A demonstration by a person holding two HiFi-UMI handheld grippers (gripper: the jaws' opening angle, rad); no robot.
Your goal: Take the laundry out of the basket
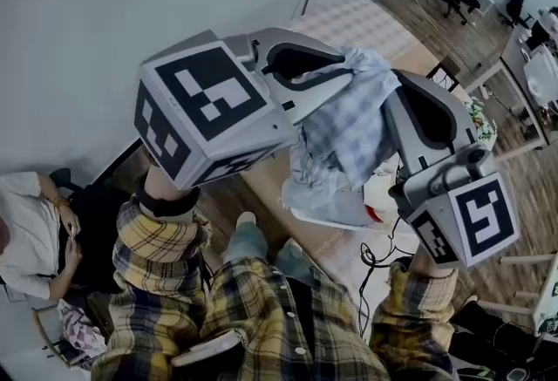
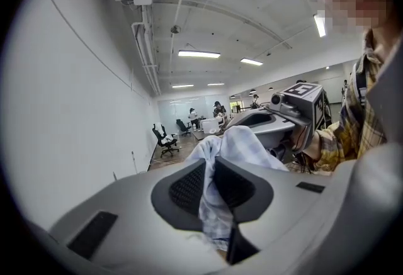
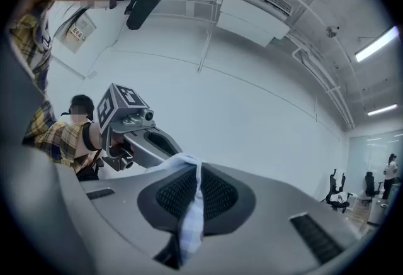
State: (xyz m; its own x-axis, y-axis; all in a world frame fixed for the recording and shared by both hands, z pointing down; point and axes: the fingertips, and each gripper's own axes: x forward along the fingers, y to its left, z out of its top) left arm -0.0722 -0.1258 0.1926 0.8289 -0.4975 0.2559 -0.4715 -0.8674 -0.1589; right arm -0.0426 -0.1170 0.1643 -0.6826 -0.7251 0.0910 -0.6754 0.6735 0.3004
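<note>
L gripper (image 2: 217,198) & R gripper (image 3: 194,201) both clenched on checked cloth (image 1: 349,131) mid-frame; removal step, next I'd carry it clear, set down.

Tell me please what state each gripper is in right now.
Left gripper: closed, holding the blue checked cloth.
Right gripper: closed, holding the same cloth.

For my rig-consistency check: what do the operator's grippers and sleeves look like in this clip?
Both the left gripper and right gripper are smooth grey moulded shells with black mesh-textured pads on the jaws. Each carries a cube of black-and-white square markers. The sleeves are yellow-and-dark plaid with dark cuffs.
</note>
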